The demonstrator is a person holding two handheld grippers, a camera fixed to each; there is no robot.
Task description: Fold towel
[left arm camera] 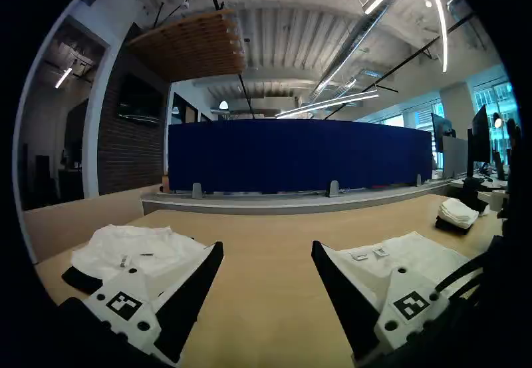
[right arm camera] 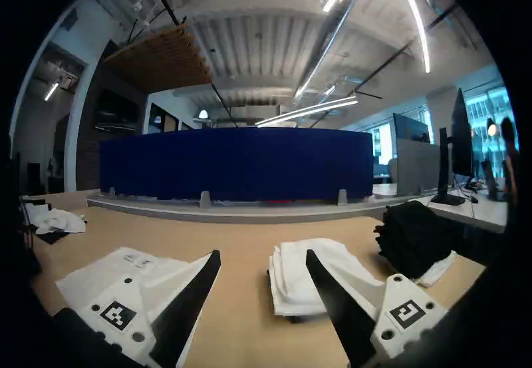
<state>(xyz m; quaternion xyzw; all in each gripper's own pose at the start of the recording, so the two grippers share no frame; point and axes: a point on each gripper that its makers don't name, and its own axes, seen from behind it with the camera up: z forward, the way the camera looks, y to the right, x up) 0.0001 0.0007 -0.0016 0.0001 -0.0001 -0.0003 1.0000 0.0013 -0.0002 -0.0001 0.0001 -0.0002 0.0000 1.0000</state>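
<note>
My left gripper (left arm camera: 266, 245) hangs over the wooden table (left arm camera: 266, 295) with its fingers spread wide, and nothing is between them. My right gripper (right arm camera: 263, 253) also has the fingers wide apart and holds nothing. The flat white towel (left arm camera: 425, 251) lies spread on the table near its front edge, between my two grippers. A crumpled white towel (left arm camera: 133, 248) lies toward the left edge. A folded white stack (right arm camera: 289, 275) sits before my right gripper, and a black stack (right arm camera: 412, 235) is just beside it, toward the right edge. A blue partition (left arm camera: 292, 155) stands along the far edge.
</note>
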